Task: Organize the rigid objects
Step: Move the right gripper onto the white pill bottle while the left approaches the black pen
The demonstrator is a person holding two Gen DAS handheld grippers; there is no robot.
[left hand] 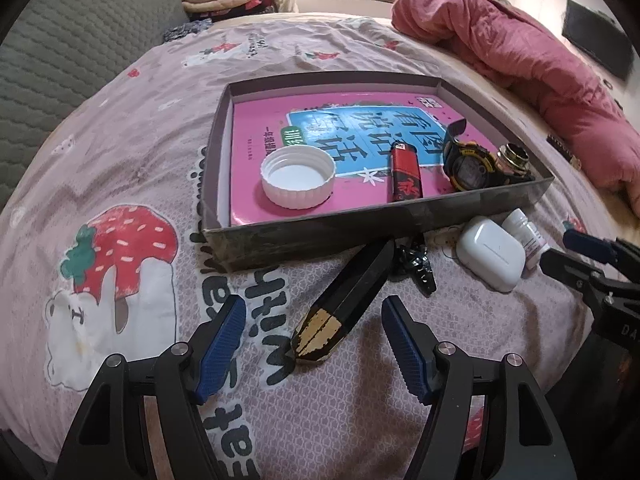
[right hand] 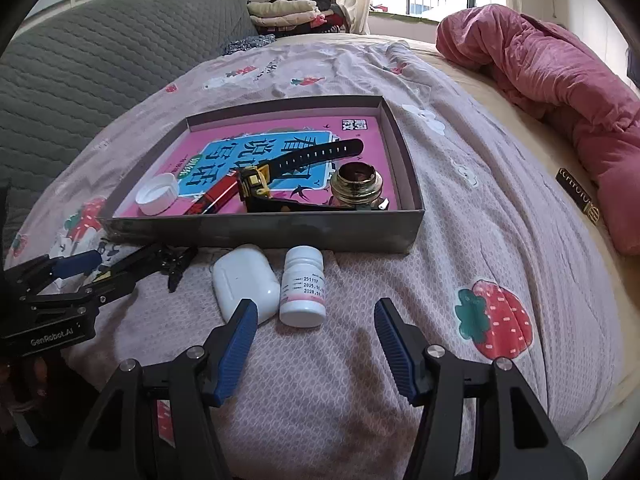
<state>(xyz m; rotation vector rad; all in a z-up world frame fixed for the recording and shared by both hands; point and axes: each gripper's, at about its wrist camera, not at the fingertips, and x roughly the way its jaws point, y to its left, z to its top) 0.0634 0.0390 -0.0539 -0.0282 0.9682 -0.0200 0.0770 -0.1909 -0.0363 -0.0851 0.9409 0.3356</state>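
Left claw: your left claw (left hand: 313, 344) stands wide open and empty, both blue pads clear of the black tapered bar.
Right claw: your right claw (right hand: 316, 338) is also wide open, gripping nothing; the pill bottle sits just ahead of its gap.
Bed: everything rests on the pink strawberry-print bedsheet (left hand: 120, 152).
Box: a shallow grey cardboard box (left hand: 320, 236) lies on the sheet, far of both claws, lined with a pink book (left hand: 360, 120).
In the box: a white screw cap (left hand: 298, 176) at the near left, a red lighter (left hand: 406, 176) right of it, a black-and-yellow digital watch (left hand: 470, 164) further right, and a brass-coloured round fitting (right hand: 358, 184) in the near right corner.
Black tapered bar: the black tapered bar (left hand: 344, 300), its worn pale tip nearest you, lies outside the box between your left claw's pads, its far end against the box wall.
Dark trinket: a small dark trinket (left hand: 420, 268) lies just right of the bar; what it is you cannot tell.
Earbud case: the white earbud case (right hand: 246, 282) lies outside the box, near its front wall.
Pill bottle: the white pill bottle (right hand: 303, 286) lies touching or just beside the case's right side.
Far right: a crumpled red quilt (right hand: 560, 80).
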